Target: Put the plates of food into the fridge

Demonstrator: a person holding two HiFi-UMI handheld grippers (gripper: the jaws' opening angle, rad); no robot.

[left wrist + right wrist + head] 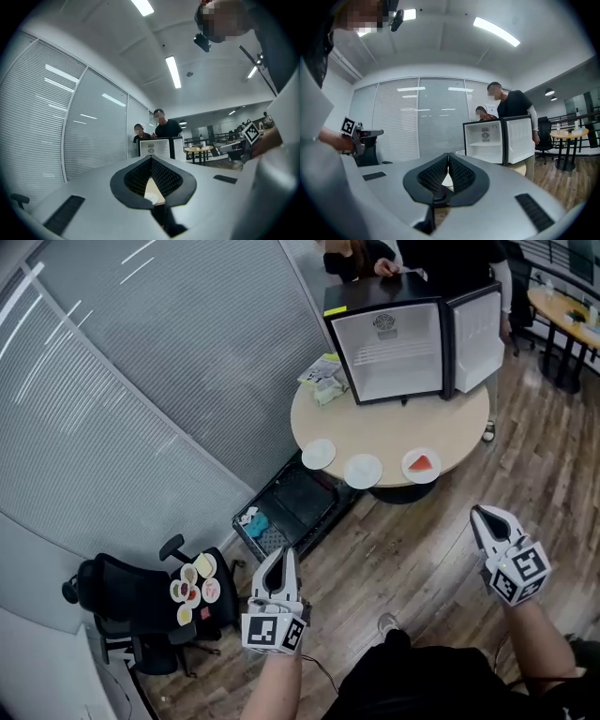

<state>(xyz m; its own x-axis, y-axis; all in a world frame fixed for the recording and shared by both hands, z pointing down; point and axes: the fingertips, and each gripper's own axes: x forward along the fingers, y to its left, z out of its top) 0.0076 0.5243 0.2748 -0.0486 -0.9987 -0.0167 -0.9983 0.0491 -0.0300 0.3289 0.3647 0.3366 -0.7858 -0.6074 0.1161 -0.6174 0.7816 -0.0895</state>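
Three small round white plates lie in a row along the near edge of the round tan table (398, 427), in front of the open black mini fridge (386, 351) at its far edge. The left gripper (280, 556) and right gripper (479, 514) are both pressed together and empty, well apart from the table. The plate with red food (422, 466) lies ahead and left of the right gripper, which is the nearer one to it.
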